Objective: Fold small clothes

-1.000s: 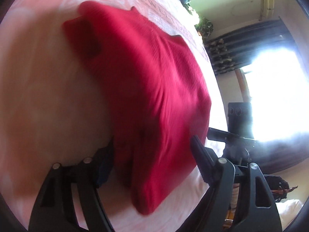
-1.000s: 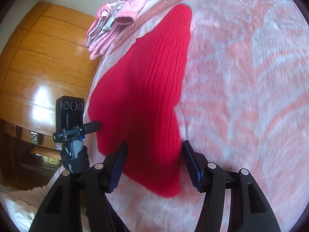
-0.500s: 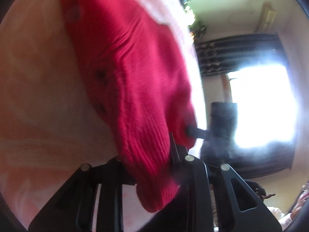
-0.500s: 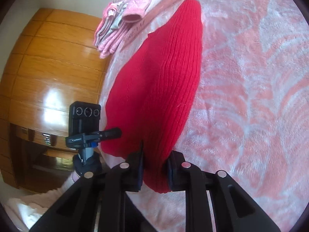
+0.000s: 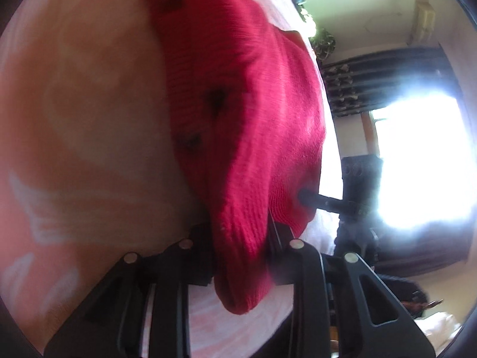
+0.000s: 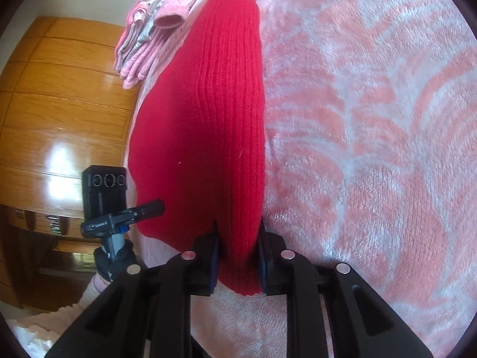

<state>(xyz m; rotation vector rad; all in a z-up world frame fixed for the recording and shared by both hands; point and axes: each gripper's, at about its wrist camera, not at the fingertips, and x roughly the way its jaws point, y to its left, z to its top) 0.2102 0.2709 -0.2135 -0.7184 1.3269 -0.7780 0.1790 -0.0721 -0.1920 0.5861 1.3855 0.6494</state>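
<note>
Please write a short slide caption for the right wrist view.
Right gripper clamps the near edge of a red knit garment lying on a pink patterned blanket.

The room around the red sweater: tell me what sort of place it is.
Most likely a home bedroom. The red sweater lies on a plush pink patterned blanket, with wooden wardrobe panels on one side and a dark-curtained window on the other.

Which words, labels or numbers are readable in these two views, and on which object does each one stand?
No text can be read with certainty.
Pink folded clothes: large letters, cut off and unreadable.
Black camera mount: a small label, too small to read.
Red knit garment: no text.
Left wrist view: none.
</note>
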